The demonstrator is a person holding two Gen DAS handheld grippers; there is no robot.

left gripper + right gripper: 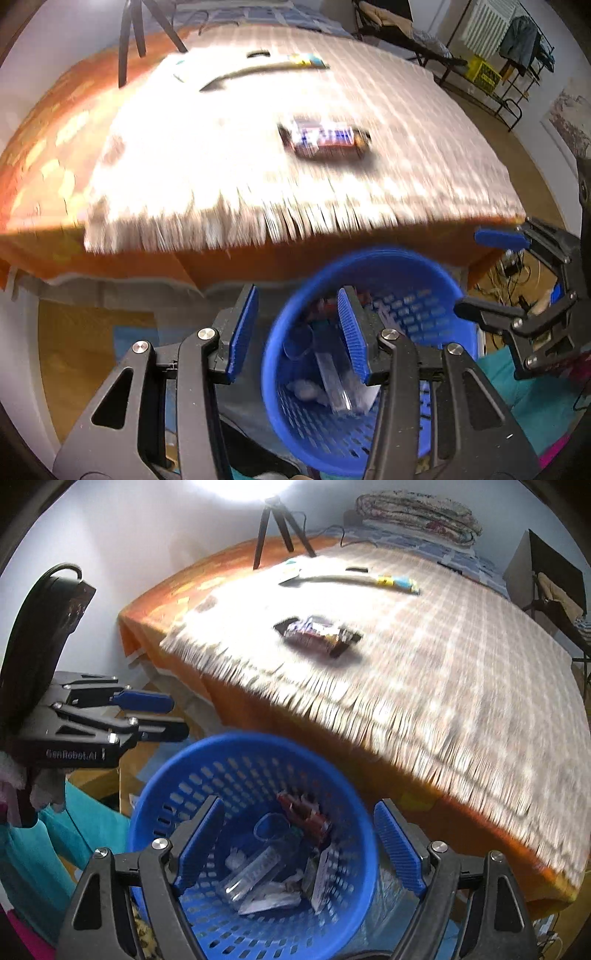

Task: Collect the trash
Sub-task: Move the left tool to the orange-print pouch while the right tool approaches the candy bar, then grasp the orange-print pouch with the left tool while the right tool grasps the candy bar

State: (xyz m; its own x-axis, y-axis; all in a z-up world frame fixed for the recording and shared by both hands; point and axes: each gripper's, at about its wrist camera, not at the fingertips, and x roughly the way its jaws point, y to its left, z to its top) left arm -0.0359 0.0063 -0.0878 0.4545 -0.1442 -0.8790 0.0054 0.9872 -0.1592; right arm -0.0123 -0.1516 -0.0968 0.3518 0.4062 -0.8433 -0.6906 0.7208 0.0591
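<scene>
Left wrist view, from the left: an orange bedsheet [44, 155] under a pale checked fringed blanket [258, 177]; tripod legs [127, 40] at the far edge; a long flat packet [266, 66] lying near them; a dark snack wrapper [324, 139] out on the blanket, blurred, well apart from both grippers; below the bed edge a blue perforated basket [424, 295] on the floor, holding a clear plastic tube [334, 380] and crumpled scraps; the left gripper [299, 332] above the basket's near rim, jaws spread apart and empty; far right, the right gripper [480, 273] seen side-on, jaws parted, nothing between them.

Right wrist view, from the left: the left gripper [170, 716] beside the bed corner, jaws apart; the basket [207, 760] directly below the right gripper [299, 845], whose jaws stand wide and empty; the tube [255, 875] and a red wrapper [306, 812] inside; the snack wrapper [317, 635] on the blanket [461, 672]; a folded quilt [417, 513] far right.
</scene>
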